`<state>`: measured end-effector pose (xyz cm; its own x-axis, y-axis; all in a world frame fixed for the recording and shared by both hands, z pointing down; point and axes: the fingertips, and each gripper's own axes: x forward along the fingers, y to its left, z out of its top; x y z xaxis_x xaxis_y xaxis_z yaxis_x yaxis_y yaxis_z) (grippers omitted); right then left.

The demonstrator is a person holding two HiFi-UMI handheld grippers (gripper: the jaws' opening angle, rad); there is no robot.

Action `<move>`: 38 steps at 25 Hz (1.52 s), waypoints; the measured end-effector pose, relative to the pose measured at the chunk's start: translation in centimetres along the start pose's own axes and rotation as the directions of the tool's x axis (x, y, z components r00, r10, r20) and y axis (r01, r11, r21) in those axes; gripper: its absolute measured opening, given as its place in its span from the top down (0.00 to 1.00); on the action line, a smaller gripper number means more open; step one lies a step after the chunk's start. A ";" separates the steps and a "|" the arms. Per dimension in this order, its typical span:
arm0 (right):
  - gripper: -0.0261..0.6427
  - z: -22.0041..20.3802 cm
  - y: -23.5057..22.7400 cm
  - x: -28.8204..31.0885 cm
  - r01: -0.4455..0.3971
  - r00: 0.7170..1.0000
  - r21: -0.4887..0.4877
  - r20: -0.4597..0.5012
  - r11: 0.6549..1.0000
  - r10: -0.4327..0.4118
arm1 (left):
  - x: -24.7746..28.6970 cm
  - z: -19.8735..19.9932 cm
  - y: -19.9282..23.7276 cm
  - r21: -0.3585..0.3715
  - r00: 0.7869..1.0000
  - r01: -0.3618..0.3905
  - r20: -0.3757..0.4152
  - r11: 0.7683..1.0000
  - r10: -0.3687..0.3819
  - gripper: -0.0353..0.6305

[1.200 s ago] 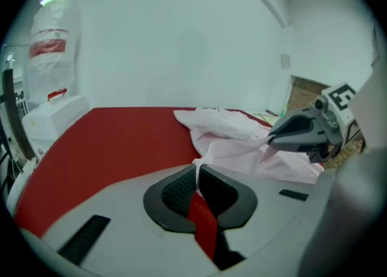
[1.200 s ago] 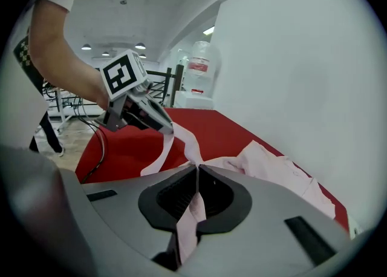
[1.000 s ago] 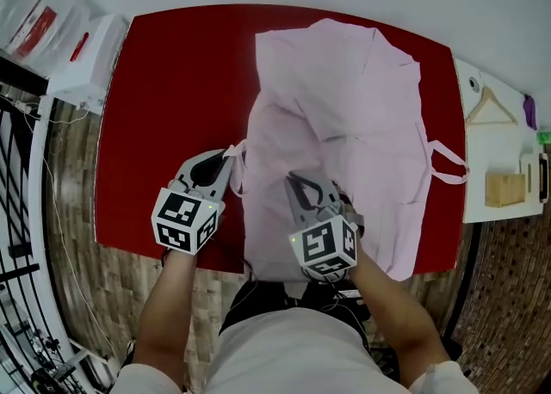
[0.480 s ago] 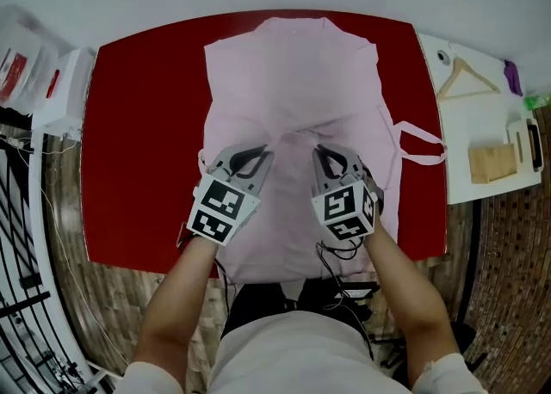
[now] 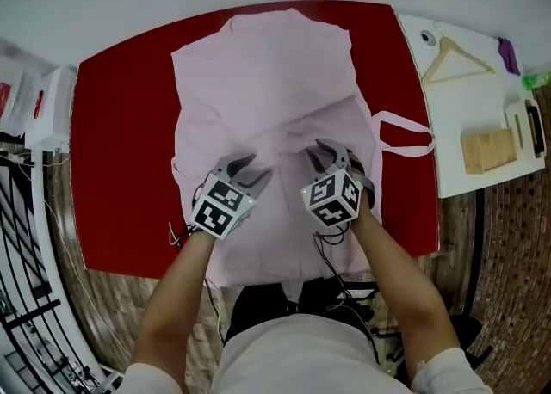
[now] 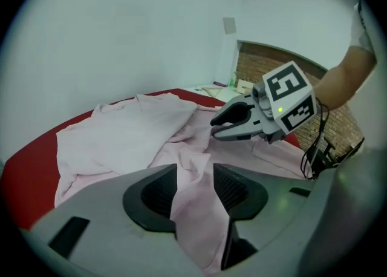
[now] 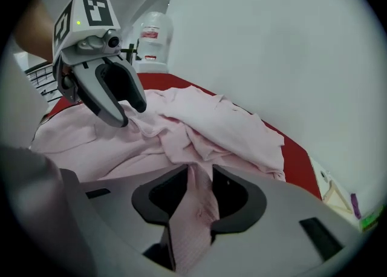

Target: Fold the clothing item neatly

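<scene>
The left hand-held gripper (image 6: 195, 173) has just been opening; its jaws stand apart with a loose fold of the pale pink cotton garment (image 5: 267, 83) between them. The right hand-held gripper (image 7: 199, 179) has opened less, a fold standing in its narrow gap. The garment spans the glossy red tabletop (image 5: 120, 143) from far edge to near edge. A white container's red label (image 7: 149, 35) is unreadable
</scene>
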<state>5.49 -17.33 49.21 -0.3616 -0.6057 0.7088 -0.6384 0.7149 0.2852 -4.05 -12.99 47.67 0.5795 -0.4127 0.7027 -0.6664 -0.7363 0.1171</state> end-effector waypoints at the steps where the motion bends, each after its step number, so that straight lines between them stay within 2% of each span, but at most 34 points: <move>1: 0.77 -0.1 -0.2 -0.2 -0.007 1.000 0.010 0.008 1.000 0.007 | 0.0 0.1 0.0 0.005 1.000 -0.008 0.005 1.000 0.008 0.70; 7: 0.73 0.1 -2.0 -2.3 -0.006 0.998 0.045 0.067 0.999 0.003 | -0.3 3.4 -0.9 0.056 0.997 -0.020 0.070 0.998 0.016 0.70; 12: 0.73 -0.6 -4.6 -5.2 0.018 0.995 0.087 0.096 0.996 -0.027 | 0.7 7.9 -3.4 0.113 0.993 0.020 0.115 0.993 -0.034 0.70; 16: 0.73 -3.4 -7.6 -7.2 0.074 0.994 0.146 0.070 0.986 -0.085 | 2.4 11.2 -5.7 0.181 0.990 0.069 0.112 0.981 -0.090 0.70; 21: 0.73 -8.6 -11.1 -8.6 0.141 0.990 0.229 -0.010 0.963 -0.143 | 6.6 14.5 -8.4 0.267 0.985 0.137 0.066 0.954 -0.160 0.70; 25: 0.73 -12.3 -12.8 -9.1 0.171 0.985 0.281 -0.064 0.944 -0.160 | 11.2 16.1 -10.1 0.325 0.982 0.176 0.001 0.929 -0.187 0.70; 30: 0.73 -14.9 -14.5 -8.4 0.186 0.982 0.360 -0.107 0.914 -0.157 | 17.3 18.0 -10.5 0.378 0.983 0.182 -0.087 0.908 -0.161 0.70; 33: 0.72 -15.8 -14.4 -7.3 0.168 0.983 0.417 -0.135 0.893 -0.122 | 20.5 18.2 -10.5 0.410 0.977 0.196 -0.164 0.891 -0.139 0.70; 38: 0.72 -16.7 -13.9 -6.5 0.155 0.984 0.502 -0.156 0.851 -0.087 | 24.1 17.1 -9.9 0.401 0.958 0.209 -0.269 0.892 -0.104 0.70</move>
<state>28.09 -17.54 51.43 -0.1940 -0.6037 0.7733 -0.9404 0.3389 0.0286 24.50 -24.83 51.43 0.4980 -0.1748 0.8494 -0.2849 -0.9581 -0.0301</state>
